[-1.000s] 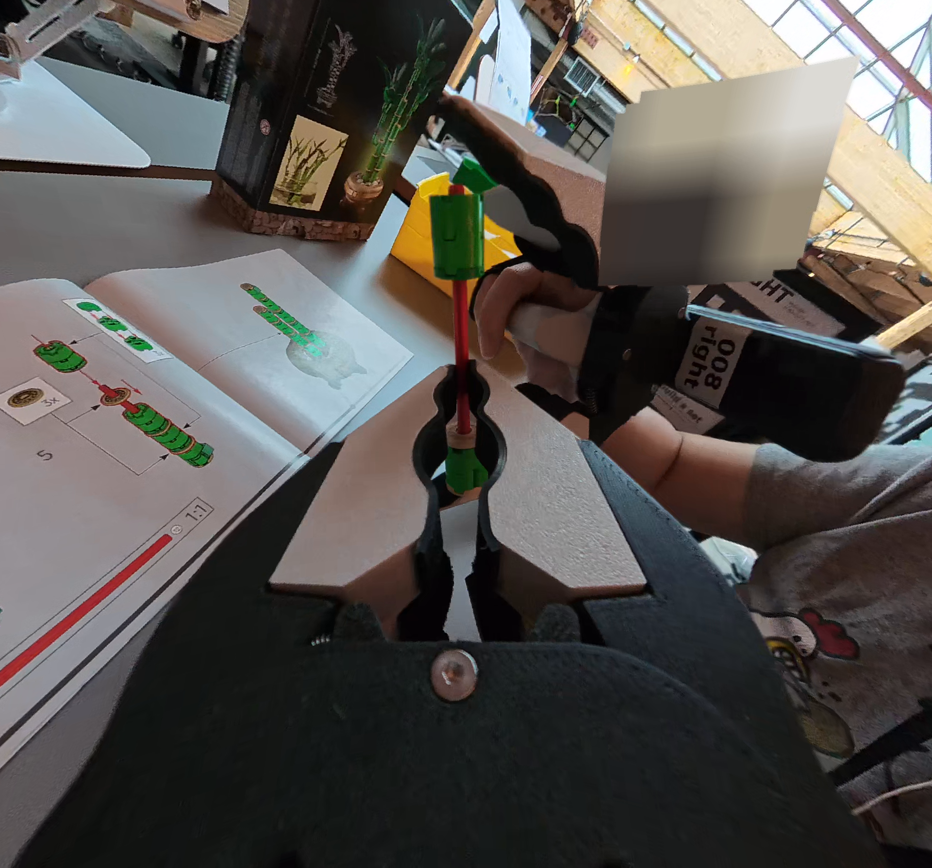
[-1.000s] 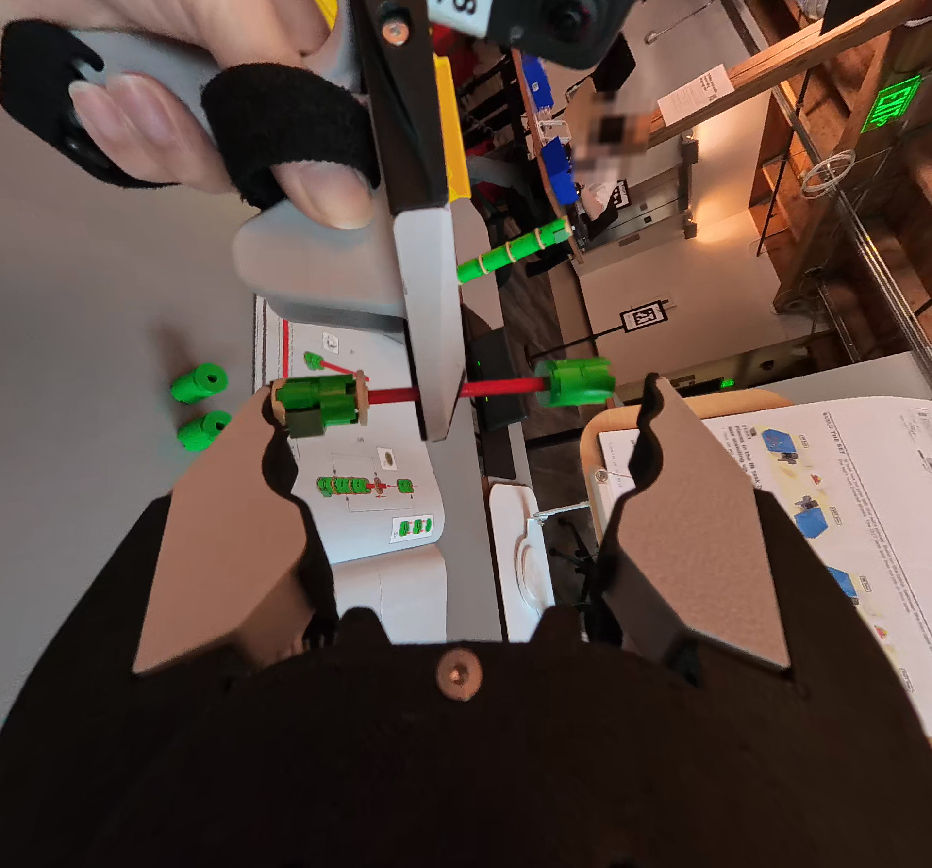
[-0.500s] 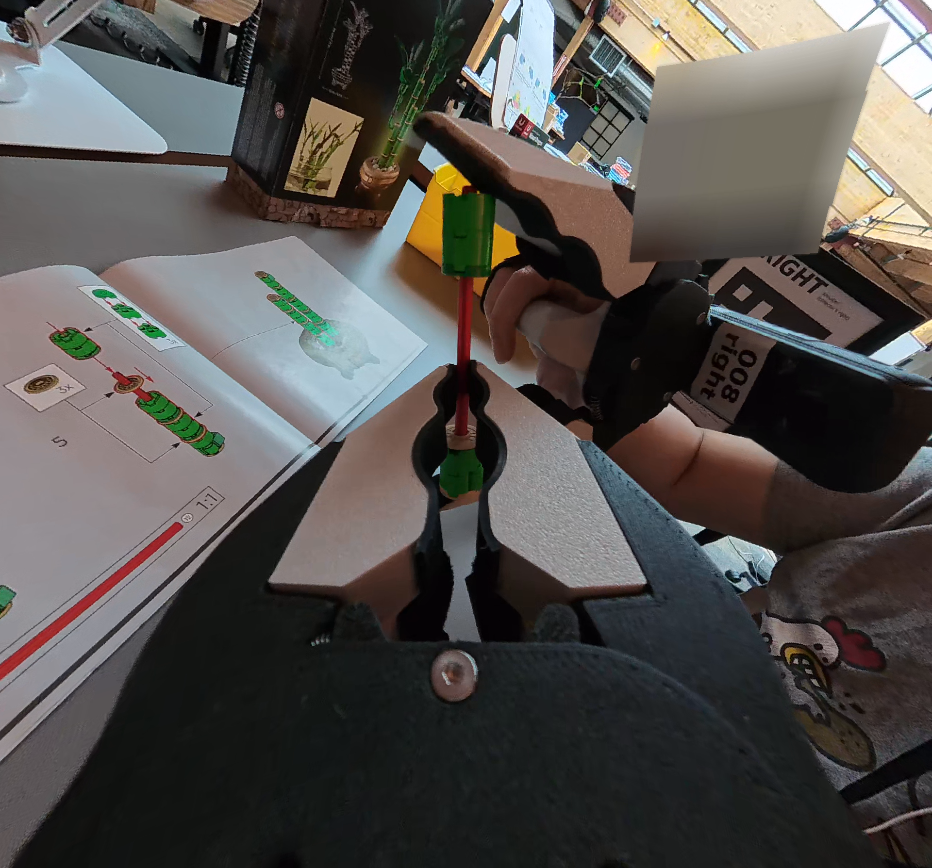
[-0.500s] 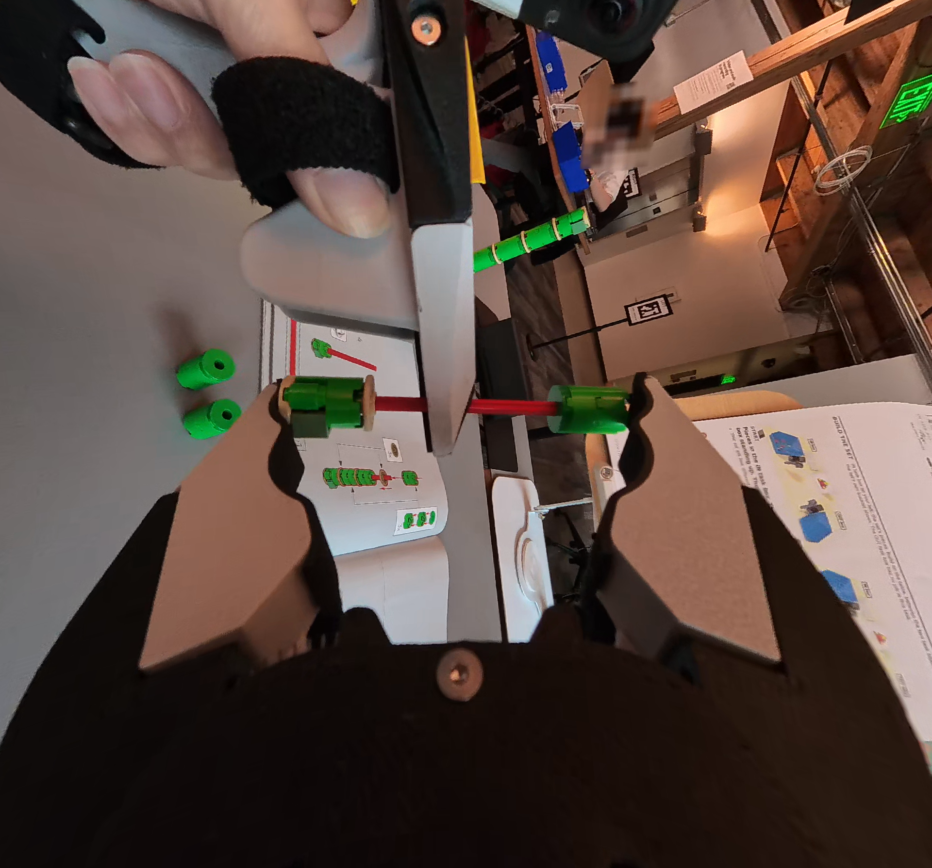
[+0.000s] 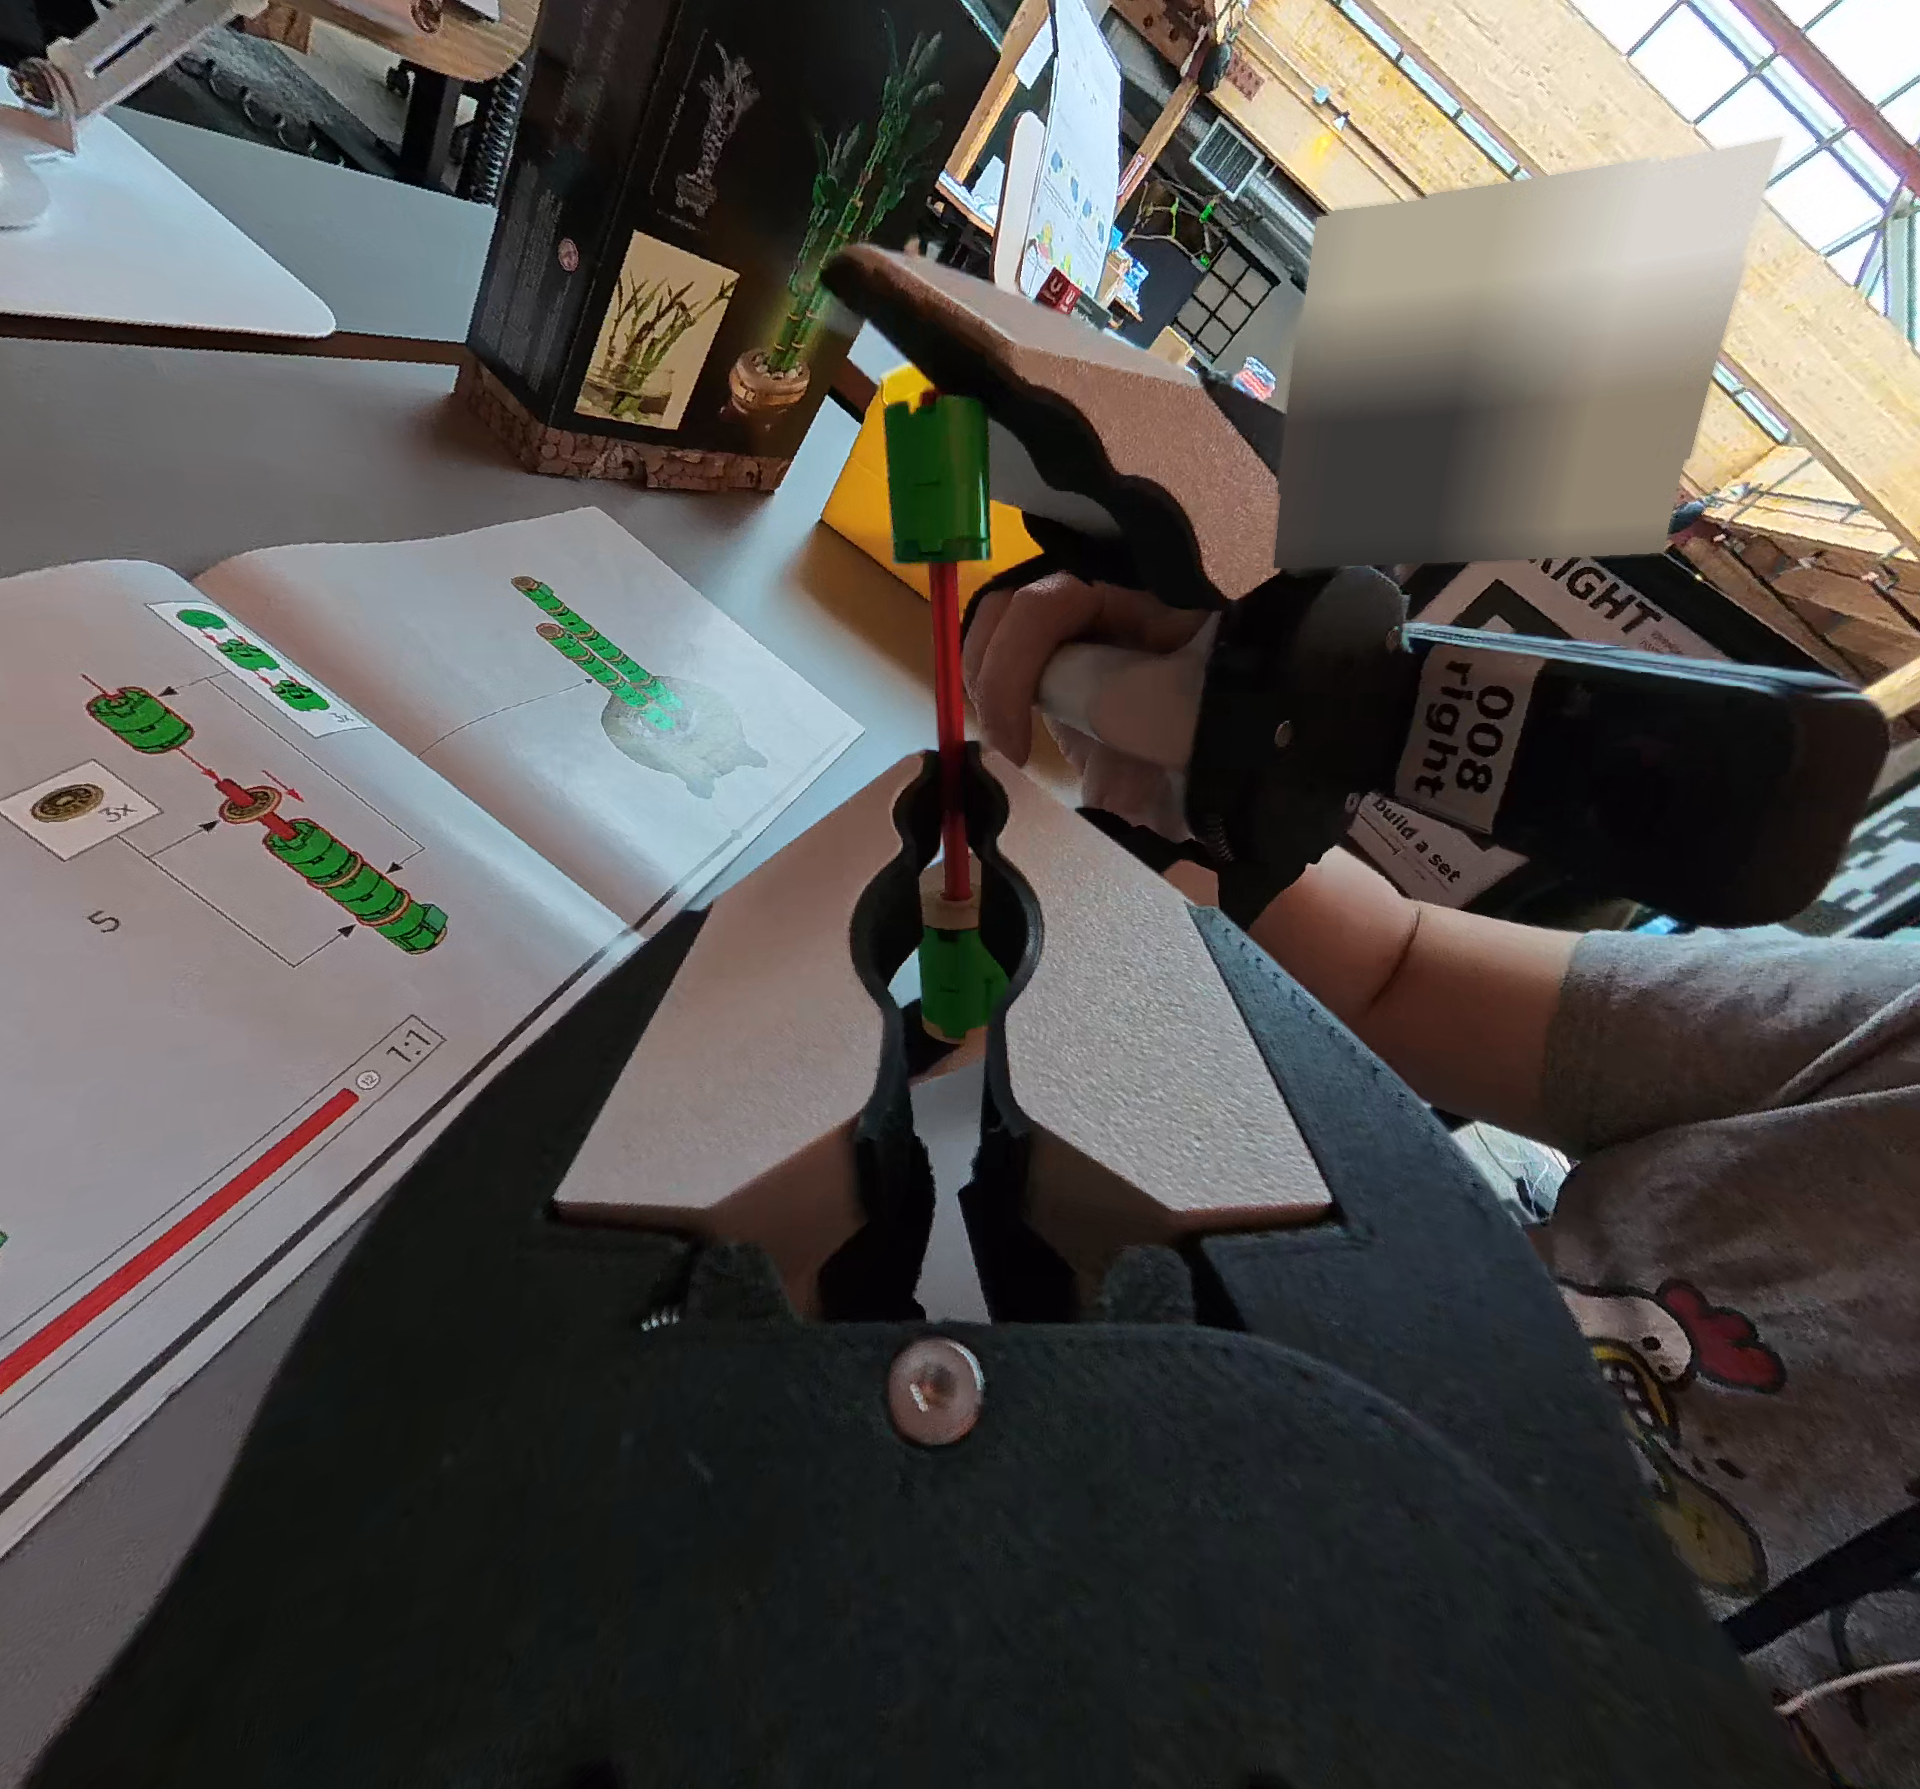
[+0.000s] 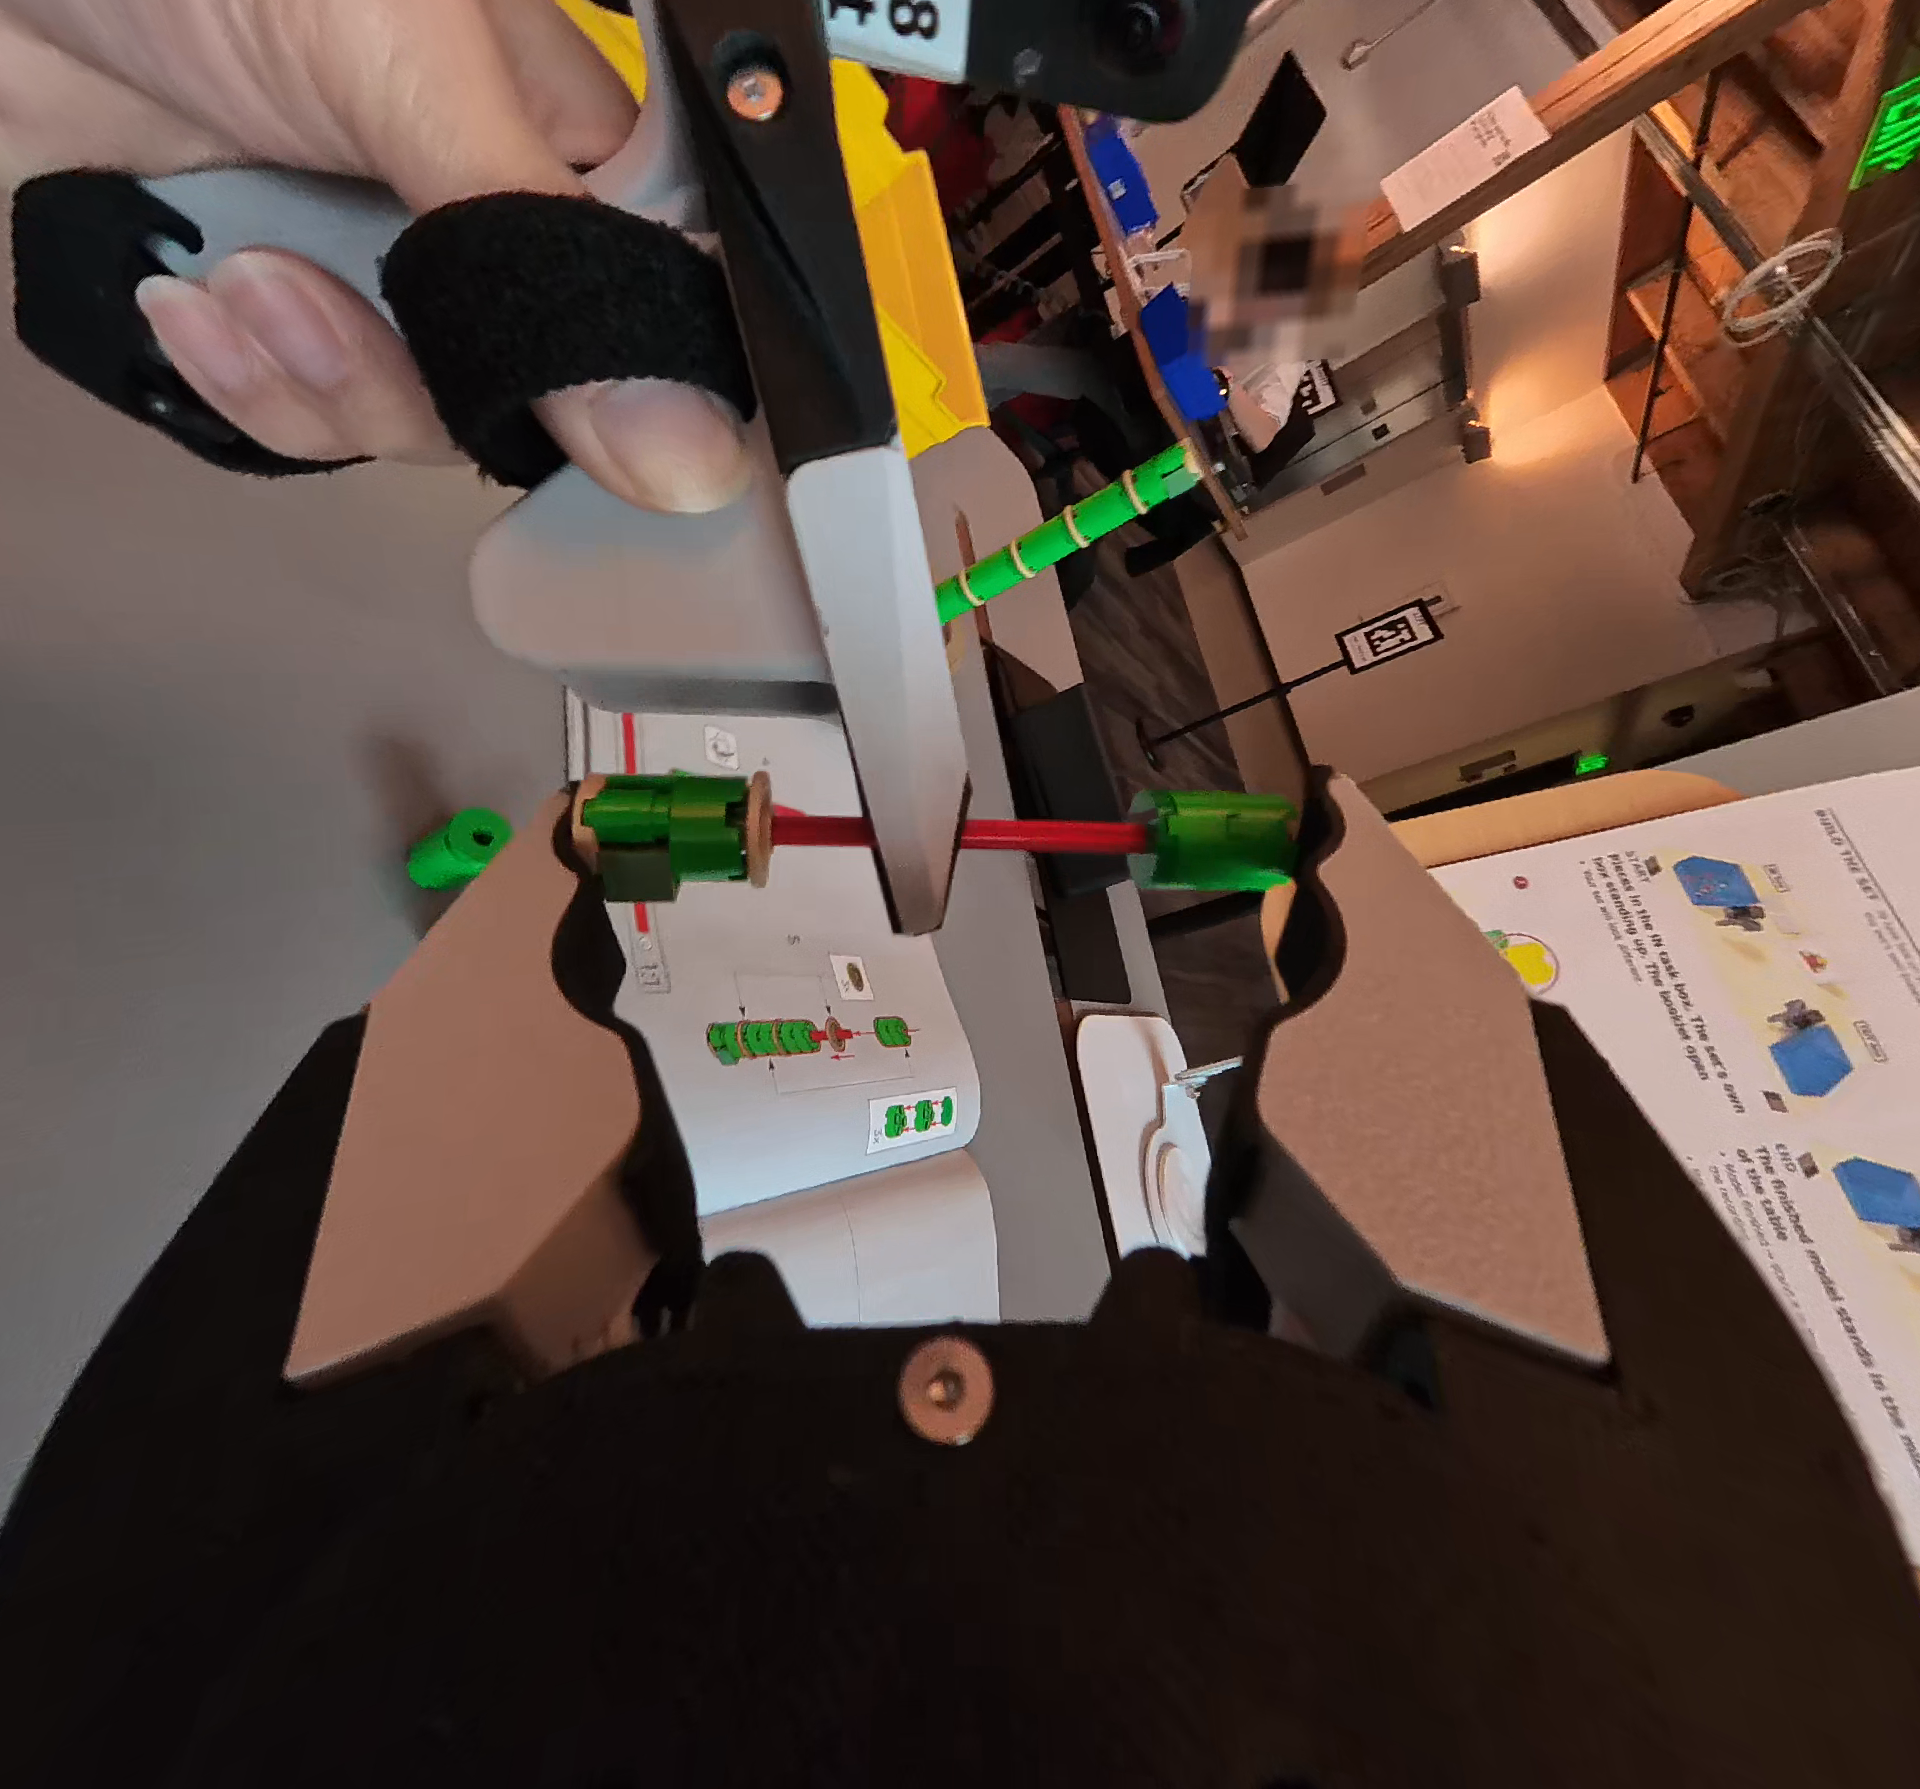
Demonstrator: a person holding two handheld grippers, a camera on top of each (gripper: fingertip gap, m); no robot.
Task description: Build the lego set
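My left gripper is shut on a red axle and holds it upright above the table. Below its fingertips a green stack with tan rings sits on the axle. A green cylinder sits at the axle's top end. My right gripper is open wide and spans the whole assembly. One fingertip touches the green stack, the other touches the green cylinder. The left gripper's fingers cross the axle edge-on. In the left wrist view only the right gripper's upper finger shows, on top of the cylinder.
An open instruction booklet lies on the grey table, also in the right wrist view. A dark set box and a yellow bin stand behind. A loose green cylinder and a built green stalk lie nearby. A person's arm is at the right. Both grippers' tips are close together, under 4 cm apart.
My right gripper's far finger has come up against the green cylinder at the axle's end, closing the earlier gap. The left gripper keeps its hold on the axle.
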